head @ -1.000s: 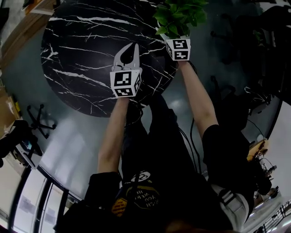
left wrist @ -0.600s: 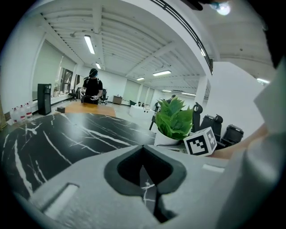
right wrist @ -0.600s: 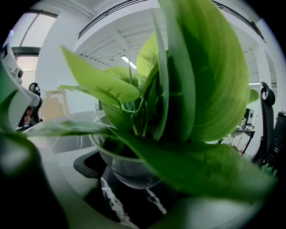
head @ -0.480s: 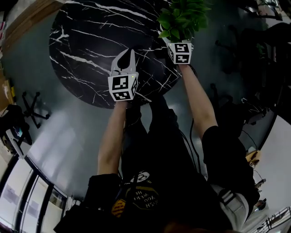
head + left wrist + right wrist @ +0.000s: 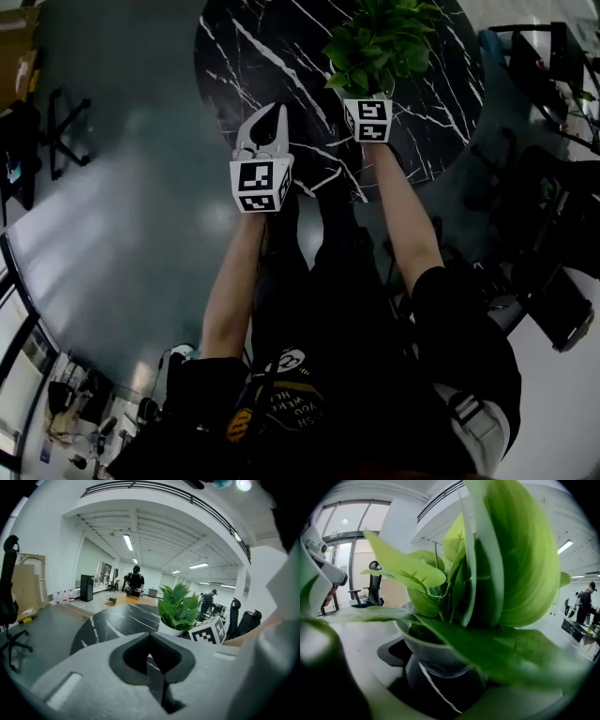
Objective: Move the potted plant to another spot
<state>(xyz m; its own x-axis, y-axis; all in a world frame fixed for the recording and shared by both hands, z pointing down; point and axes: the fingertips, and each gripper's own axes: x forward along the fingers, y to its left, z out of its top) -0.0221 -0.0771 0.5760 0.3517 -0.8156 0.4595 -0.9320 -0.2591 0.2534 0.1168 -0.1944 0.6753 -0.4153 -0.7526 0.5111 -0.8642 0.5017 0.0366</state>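
Note:
The potted plant, green leaves in a white pot, sits between the jaws of my right gripper, which is shut on the pot. In the right gripper view the leaves fill most of the picture and the black marble table shows under the pot. My left gripper is level with it on the left, jaws shut and nothing between them, above the table's near edge. The left gripper view shows the plant and the right gripper's marker cube to its right.
The round black marble table with white veins lies ahead. Grey floor spreads to the left, with an office chair. Dark chairs and desks crowd the right side. Cardboard leans at the far left and people stand in the distance.
The head view has swung: the table slid from the upper left to the upper right. Both grippers moved sideways together, and the plant travelled with the right one.

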